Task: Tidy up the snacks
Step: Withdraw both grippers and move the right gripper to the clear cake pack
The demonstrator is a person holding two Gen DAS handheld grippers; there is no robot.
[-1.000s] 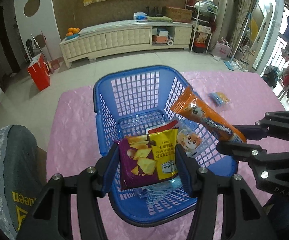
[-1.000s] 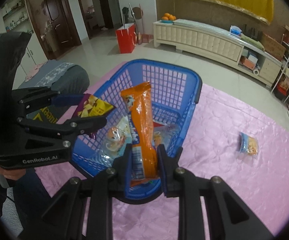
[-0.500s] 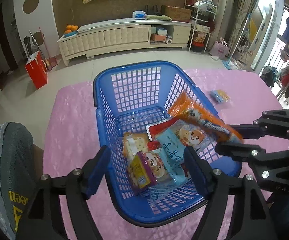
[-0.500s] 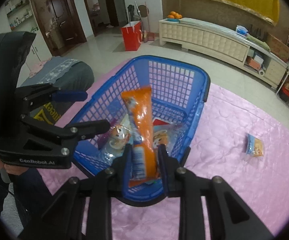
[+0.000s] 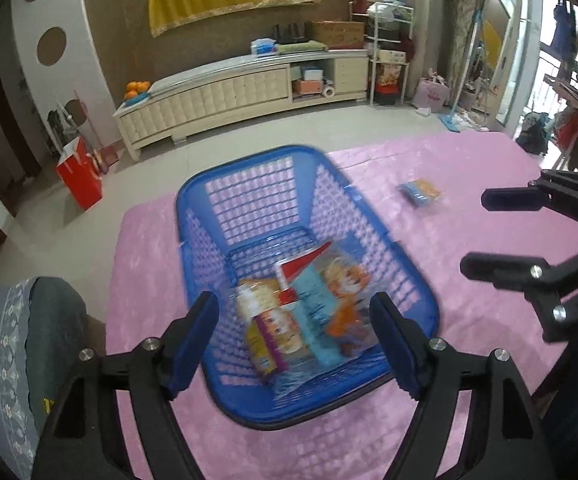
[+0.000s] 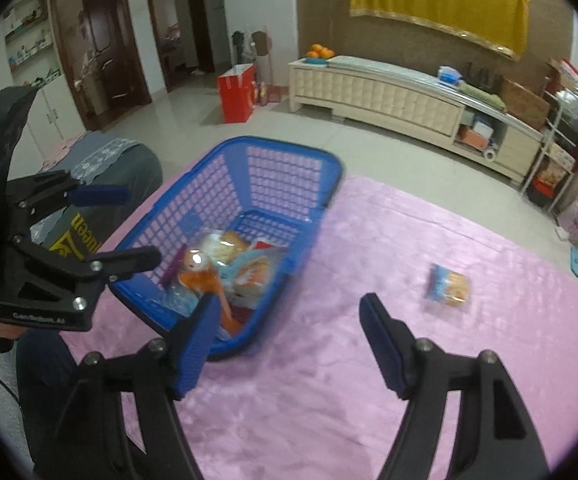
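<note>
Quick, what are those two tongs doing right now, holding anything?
Left tongs: open, empty, jaws just opened; snacks lie in the blue basket below.
Right tongs: open, empty, jaws just opened, over the pink cloth.

Red bag (image 5: 79, 178), oranges (image 6: 320, 51), cabinet (image 5: 225, 98).

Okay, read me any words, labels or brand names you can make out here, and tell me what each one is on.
"GenRobot.AI", blurred: left gripper body.
"een", yellow, sideways, partly hidden: dark chair cover.
Print on the snack packets in the blue basket and the packet on the table: too blurred to read.
</note>
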